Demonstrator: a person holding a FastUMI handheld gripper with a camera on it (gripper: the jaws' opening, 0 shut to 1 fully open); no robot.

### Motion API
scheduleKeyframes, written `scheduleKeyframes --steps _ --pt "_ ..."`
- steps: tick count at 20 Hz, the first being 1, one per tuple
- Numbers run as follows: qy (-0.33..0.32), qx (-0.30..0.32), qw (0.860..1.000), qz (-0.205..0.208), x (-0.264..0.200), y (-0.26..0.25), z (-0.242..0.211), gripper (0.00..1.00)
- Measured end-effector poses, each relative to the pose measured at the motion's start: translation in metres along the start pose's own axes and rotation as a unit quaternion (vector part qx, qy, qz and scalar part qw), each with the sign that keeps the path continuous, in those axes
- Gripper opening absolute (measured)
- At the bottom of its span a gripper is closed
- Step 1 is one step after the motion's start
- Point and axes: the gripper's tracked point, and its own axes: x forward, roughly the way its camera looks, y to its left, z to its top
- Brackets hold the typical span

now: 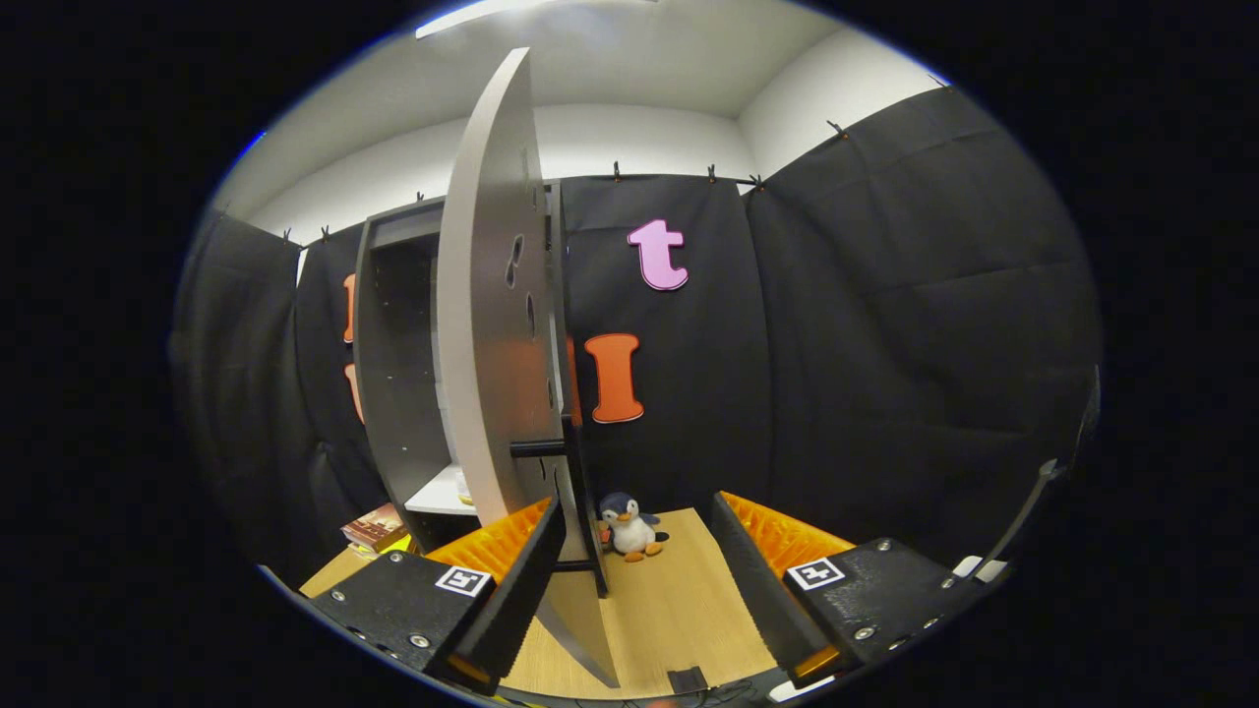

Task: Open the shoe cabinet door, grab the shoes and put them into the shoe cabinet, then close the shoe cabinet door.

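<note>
The shoe cabinet (398, 374) stands beyond my left finger, dark-framed, with a white shelf (438, 492) low inside. Its grey door (492, 324) is swung wide and seen almost edge-on, rising tall just ahead of the fingers. A dark bar handle (538, 448) sticks out from the door's lower part. My gripper (634, 526) is open, its fingers spread apart. The door's lower edge runs down between them, close by the left finger (521, 580) and away from the right one. Neither finger presses on anything.
A small plush penguin (628, 526) sits on the wooden floor (669, 600) just beyond the fingers, to the right of the door. A stack of books (376, 528) lies at the cabinet's foot on the left. Black cloth walls close the booth behind and to the right.
</note>
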Motion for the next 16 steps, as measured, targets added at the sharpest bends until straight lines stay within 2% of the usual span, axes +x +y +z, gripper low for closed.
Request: scheduleKeyframes --steps 4,10,16 --pt "0.000 -0.013 1.000 0.007 -0.001 0.016 -0.001 0.92" --pt "-0.004 0.005 0.997 0.071 -0.003 0.064 -0.005 0.91" --pt "-0.006 -0.003 0.991 0.132 0.002 0.114 -0.010 0.91"
